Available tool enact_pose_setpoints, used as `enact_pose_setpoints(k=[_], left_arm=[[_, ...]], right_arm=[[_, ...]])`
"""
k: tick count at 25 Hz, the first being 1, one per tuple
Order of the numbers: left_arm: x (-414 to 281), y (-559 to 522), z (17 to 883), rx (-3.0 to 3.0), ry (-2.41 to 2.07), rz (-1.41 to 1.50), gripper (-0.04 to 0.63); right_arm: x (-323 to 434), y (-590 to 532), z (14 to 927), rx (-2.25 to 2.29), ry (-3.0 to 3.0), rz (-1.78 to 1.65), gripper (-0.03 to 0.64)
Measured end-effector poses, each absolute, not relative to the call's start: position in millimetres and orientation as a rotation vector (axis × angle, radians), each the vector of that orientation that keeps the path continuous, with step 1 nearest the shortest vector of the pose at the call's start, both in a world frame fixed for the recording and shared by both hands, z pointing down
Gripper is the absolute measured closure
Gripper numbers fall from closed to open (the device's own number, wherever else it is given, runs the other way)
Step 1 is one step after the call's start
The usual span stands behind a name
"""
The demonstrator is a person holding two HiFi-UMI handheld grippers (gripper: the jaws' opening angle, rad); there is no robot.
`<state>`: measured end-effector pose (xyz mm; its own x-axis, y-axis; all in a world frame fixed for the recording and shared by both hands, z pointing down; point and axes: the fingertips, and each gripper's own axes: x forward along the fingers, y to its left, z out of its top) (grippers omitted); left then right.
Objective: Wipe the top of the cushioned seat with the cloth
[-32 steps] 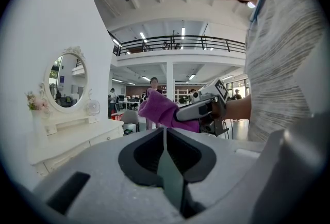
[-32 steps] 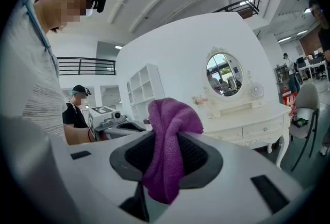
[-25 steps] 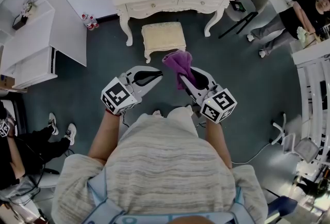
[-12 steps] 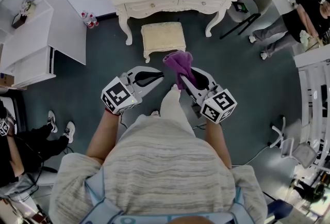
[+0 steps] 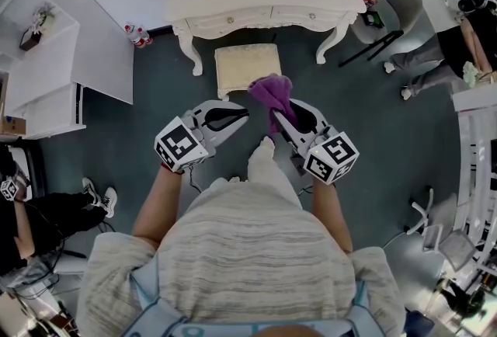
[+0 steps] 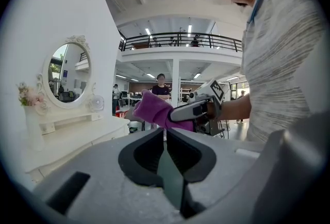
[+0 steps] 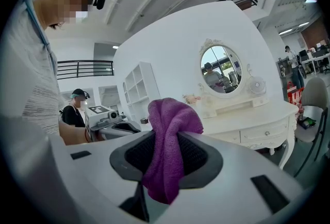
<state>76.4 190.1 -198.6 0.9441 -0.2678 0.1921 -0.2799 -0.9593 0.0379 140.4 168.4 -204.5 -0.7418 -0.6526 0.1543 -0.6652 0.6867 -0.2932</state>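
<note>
Left gripper (image 5: 242,113): fingers (image 6: 142,158) pressed together, empty, raised over floor. Right gripper (image 5: 279,112): fingers (image 7: 198,158) clamped on purple cloth (image 5: 270,91), held up by near edge of cushioned seat (image 5: 247,64). Apparently no contact; whole wipe left.

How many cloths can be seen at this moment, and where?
1. The purple cloth is clamped in the right tongs, in front of the person. The left tongs are shut with nothing between them. Another cloth could be hidden elsewhere.
</note>
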Motion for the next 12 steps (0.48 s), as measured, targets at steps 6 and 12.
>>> enact_pose_setpoints(k=[6, 12], left_arm=[[98.8, 132.1, -198.3, 3.01, -0.484, 0.247, 0.571], [111.3, 72.9, -194.5, 2.957, -0.572, 0.172, 0.571]], right_arm=[[168.8, 104.1, -204.2, 1.119, -2.857, 0.513, 0.503], [187.2, 44.8, -203.9, 1.06, -2.868, 0.504, 0.503]])
